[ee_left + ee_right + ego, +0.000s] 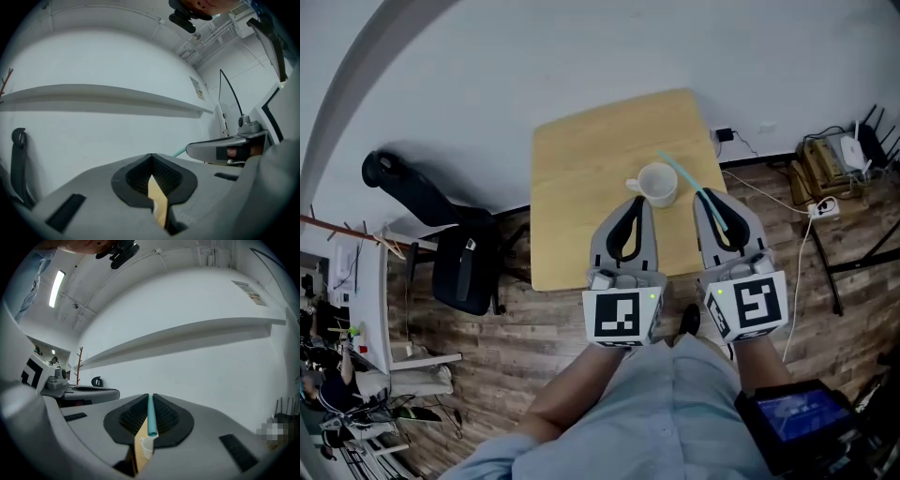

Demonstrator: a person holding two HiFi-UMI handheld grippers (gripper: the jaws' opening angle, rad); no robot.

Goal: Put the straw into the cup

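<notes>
The right hand-held gripper (709,197) is clenched on the teal straw (687,181), pinching it near one end so that most of its length sticks out past the jaw tips, which leaves a long free part to steer. In the right gripper view the straw (151,414) runs straight up the seam between the pads. The white cup (657,184) stands upright on the wooden counter (581,159), and the straw slants above its right side with its far end beyond the rim, so it is not in the cup yet. The left hand-held gripper (635,201) is closed with nothing between its jaws and waits just beside the cup's handle, probably placed there to steady the cup if the straw nudges it
</notes>
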